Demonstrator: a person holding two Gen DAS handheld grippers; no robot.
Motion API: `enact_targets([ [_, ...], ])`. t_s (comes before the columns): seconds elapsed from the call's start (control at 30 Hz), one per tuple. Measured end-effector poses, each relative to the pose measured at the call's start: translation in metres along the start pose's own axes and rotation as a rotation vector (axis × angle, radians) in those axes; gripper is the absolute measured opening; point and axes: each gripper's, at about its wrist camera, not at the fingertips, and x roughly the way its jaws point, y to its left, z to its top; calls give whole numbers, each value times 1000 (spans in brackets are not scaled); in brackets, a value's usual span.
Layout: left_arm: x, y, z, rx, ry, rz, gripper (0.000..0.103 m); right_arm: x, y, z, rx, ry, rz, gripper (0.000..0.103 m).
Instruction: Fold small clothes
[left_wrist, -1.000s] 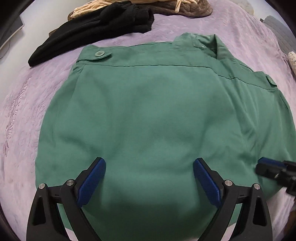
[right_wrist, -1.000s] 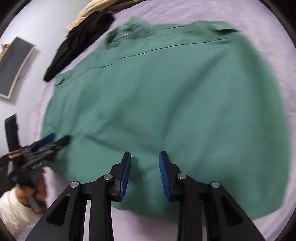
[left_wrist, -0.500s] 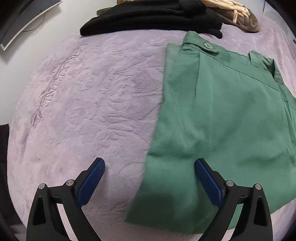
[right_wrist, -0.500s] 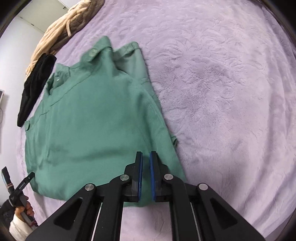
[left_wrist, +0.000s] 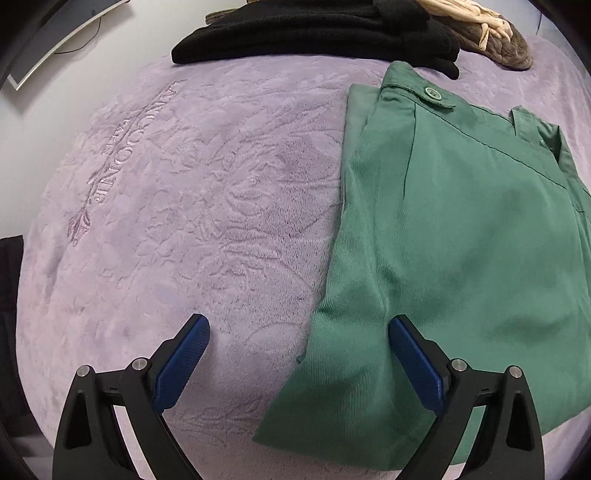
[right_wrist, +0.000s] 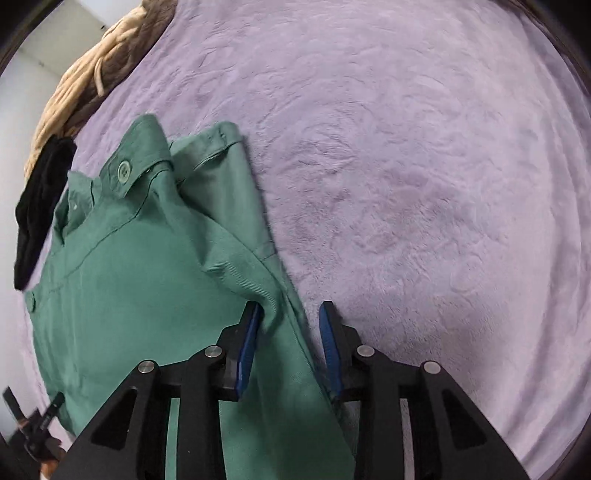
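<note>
Green twill button-tab garment lies flat on the lilac embossed plush blanket, sides already turned in. Left gripper spread wide, straddling the near left hem corner. Right gripper partly open, straddling the right edge, not pinching. Looks like the next fold: both need to close on the hem, then carry it toward the waistband.
</note>
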Motion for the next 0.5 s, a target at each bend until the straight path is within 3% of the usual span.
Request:
enact_targets([
  [0.03,0,2,-1,-4,2,-9,99,-7,-3,-4,9,-5,-3,47],
  [0.2,-9,4,-5,42,19,-12,99,-41,-3,-25,-15,-30,2,52],
  [0.37,-26,3,-15,104,26,8,99,-64,13,-53,-26,-8,71,61],
  [0.5,-36,12,-23,91,52,-18,99,-71,33,-86,-19,25,143,67],
])
